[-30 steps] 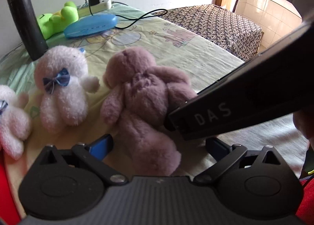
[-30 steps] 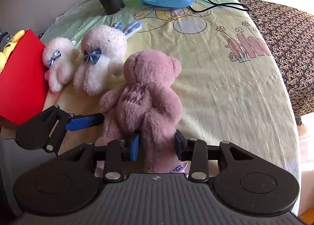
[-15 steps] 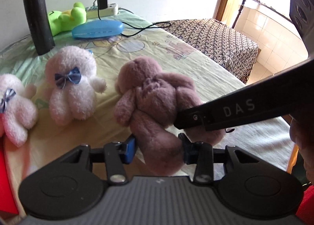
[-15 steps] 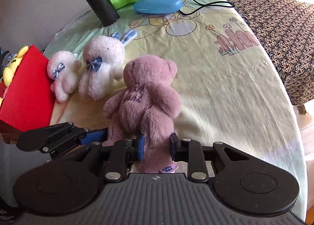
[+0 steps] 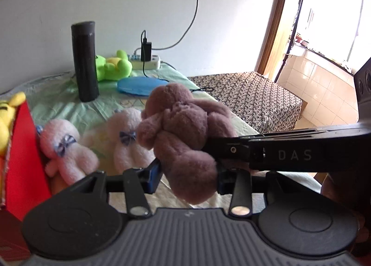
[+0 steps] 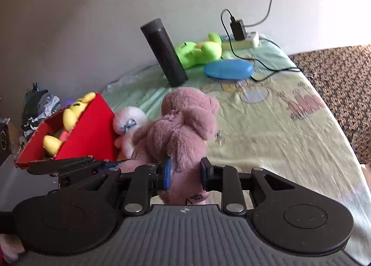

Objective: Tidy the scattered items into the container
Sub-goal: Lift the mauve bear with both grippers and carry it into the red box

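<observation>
A mauve teddy bear (image 5: 176, 126) hangs above the bed, gripped by both grippers. My left gripper (image 5: 187, 174) is shut on one of its legs. My right gripper (image 6: 184, 173) is shut on the other leg, by the sewn tag, and shows as a black bar (image 5: 278, 154) in the left wrist view. Two pale pink bears with blue bows (image 5: 67, 150) (image 5: 127, 140) lie on the bed beside the red box (image 6: 88, 136). A yellow plush toy (image 6: 74, 112) lies in the box. My left gripper (image 6: 118, 162) reaches in from the left in the right wrist view.
At the back of the bed stand a black flask (image 6: 164, 52), a green plush (image 6: 199, 50), a blue oval case (image 6: 228, 68) and a power strip (image 6: 243, 40) with a charger and cables. A patterned bedspread (image 5: 250, 96) lies to the right. The red box sits at the bed's left edge.
The left gripper went from wide open to shut on the bear's leg, and the right tightened on the other. Both rose, lifting the bear off the bed; the red box came into view.
</observation>
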`<state>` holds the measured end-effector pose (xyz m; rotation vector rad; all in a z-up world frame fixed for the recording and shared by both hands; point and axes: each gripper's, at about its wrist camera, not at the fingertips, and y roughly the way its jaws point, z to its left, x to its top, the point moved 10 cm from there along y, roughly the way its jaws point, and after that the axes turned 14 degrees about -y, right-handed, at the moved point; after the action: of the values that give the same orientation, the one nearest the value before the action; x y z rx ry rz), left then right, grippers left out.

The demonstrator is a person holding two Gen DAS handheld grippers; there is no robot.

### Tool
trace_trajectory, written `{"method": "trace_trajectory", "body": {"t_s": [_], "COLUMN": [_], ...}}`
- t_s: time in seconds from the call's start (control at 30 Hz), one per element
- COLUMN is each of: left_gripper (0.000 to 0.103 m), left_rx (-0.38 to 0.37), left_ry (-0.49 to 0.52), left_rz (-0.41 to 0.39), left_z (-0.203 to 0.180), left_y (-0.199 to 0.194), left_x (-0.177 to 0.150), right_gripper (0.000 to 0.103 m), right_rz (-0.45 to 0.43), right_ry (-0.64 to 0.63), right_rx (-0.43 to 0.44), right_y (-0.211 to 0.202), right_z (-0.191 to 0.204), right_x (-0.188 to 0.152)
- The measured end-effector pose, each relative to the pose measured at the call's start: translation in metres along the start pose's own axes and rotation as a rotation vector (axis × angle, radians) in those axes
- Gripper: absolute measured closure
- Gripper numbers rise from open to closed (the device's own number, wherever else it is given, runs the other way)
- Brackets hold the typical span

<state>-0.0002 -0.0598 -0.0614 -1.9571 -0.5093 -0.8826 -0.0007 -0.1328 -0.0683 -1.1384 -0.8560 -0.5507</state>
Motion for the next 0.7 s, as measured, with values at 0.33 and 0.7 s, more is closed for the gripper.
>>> {"method": "trace_trajectory", "body": {"t_s": [0.33,0.7], "left_gripper": [0.061,0.061], "left_rx": [0.04,0.188], "left_ry": [0.014,-0.047], "left_rz": [-0.171,-0.259], "left_z": [0.07,0.186], "left_y": [-0.102,-0.184], "left_x": [0.05,0.066], "right_gripper": [0.076,0.076], "right_rz": [-0.176,-0.239], "right_ry": [-0.006,-0.102], "right_rx": [0.076,0.213], "right_y": [-0.004,0.046], "right_z": [0.096,0.221], "right_x": [0.06,0.098]}}
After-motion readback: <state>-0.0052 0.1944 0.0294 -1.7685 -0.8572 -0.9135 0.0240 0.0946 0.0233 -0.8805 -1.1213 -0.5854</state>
